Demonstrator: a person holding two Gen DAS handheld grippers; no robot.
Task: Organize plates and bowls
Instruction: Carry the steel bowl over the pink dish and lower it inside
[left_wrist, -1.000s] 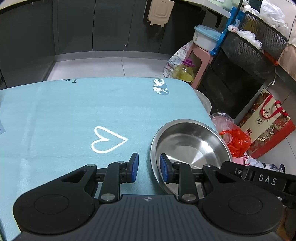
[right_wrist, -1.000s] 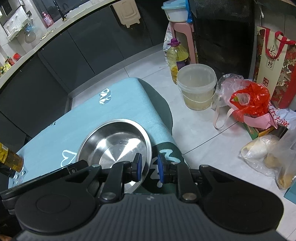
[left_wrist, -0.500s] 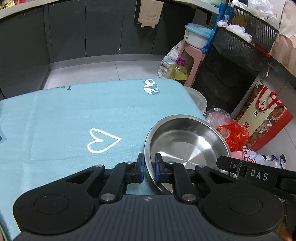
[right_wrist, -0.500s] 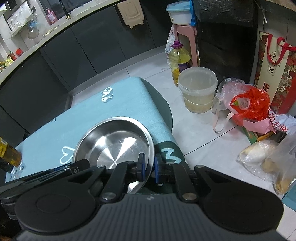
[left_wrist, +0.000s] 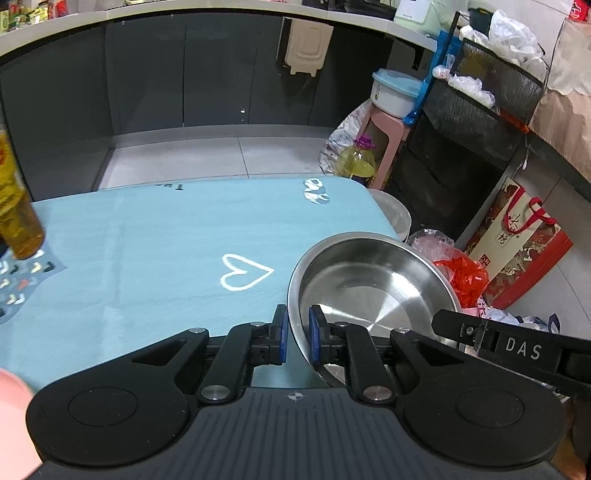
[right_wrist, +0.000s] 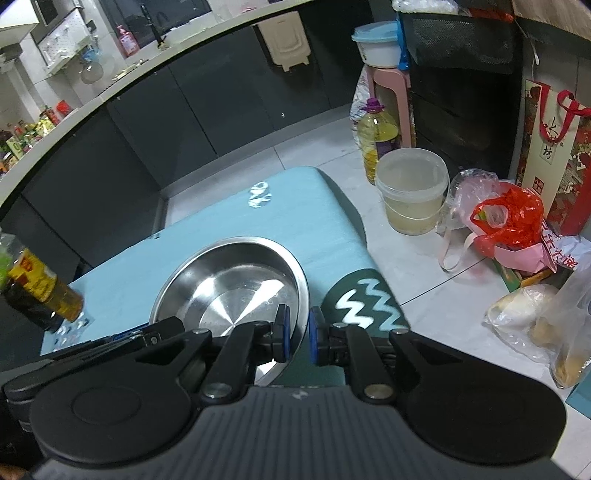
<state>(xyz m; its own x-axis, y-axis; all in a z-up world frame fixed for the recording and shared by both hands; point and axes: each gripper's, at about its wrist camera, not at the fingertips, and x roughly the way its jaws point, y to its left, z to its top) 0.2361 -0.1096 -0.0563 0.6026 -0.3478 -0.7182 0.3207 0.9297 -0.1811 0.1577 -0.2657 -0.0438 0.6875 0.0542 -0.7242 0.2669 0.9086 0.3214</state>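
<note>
A shallow stainless steel bowl (left_wrist: 369, 280) is held above the right end of a table covered in a light blue cloth (left_wrist: 166, 240). My left gripper (left_wrist: 296, 332) is shut on the bowl's left rim, one blue pad outside and one inside. My right gripper (right_wrist: 297, 332) is shut on the bowl's (right_wrist: 236, 280) right rim in the same way. The right gripper's black body shows at the lower right of the left wrist view. The bowl is empty and tilts slightly.
An amber bottle (right_wrist: 40, 295) stands at the table's left end. On the floor to the right are an oil bottle (right_wrist: 378, 136), a plastic bucket (right_wrist: 412, 192), a red bag (right_wrist: 513, 218), a gift bag (right_wrist: 554, 147) and a pink stool (right_wrist: 388, 81). Dark cabinets stand behind.
Both grippers have closed from partly open onto the bowl's rim. The bowl has risen off the cloth, and both views have lifted and pulled back.
</note>
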